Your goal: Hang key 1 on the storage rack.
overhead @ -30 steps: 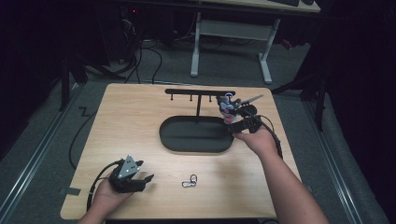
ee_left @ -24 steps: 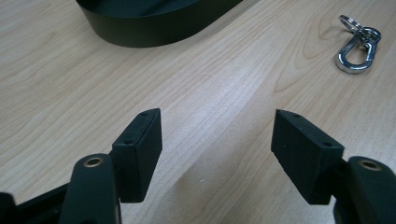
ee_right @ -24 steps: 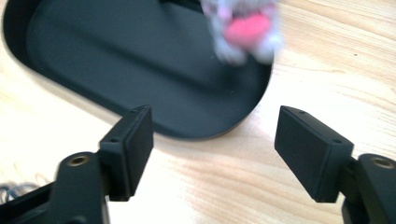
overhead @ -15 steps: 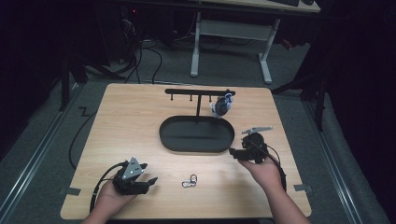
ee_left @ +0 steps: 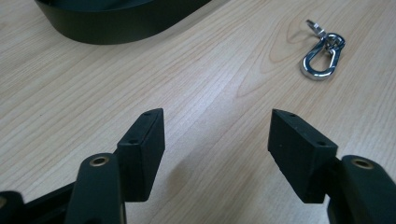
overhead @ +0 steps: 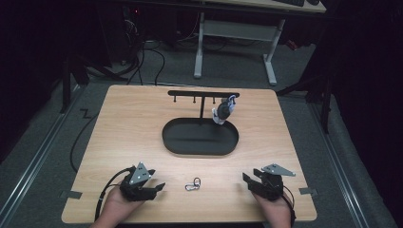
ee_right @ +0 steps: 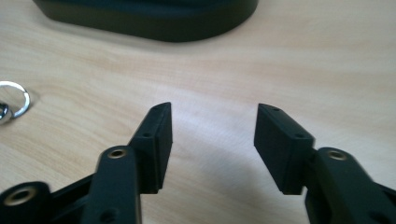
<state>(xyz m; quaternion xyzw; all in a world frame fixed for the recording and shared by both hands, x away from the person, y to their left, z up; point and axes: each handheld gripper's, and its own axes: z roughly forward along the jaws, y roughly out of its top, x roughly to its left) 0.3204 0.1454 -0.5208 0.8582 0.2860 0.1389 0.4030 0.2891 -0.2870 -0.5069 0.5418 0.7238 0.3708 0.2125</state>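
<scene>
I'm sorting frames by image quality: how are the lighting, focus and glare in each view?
High view: the table is lit and sharp, the room behind it dark. Left gripper view: crisp, with bright glints on the metal clip. Right gripper view: the tray and the key ring at the edge look soft, and the wood pale and washed out.

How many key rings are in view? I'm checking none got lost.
2. One key ring hangs on the black rack above the tray; the other lies on the table between the grippers.

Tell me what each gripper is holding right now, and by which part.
Nothing is held. The left gripper and right gripper both stand open over bare table; the carabiner lies untouched between them.
</scene>
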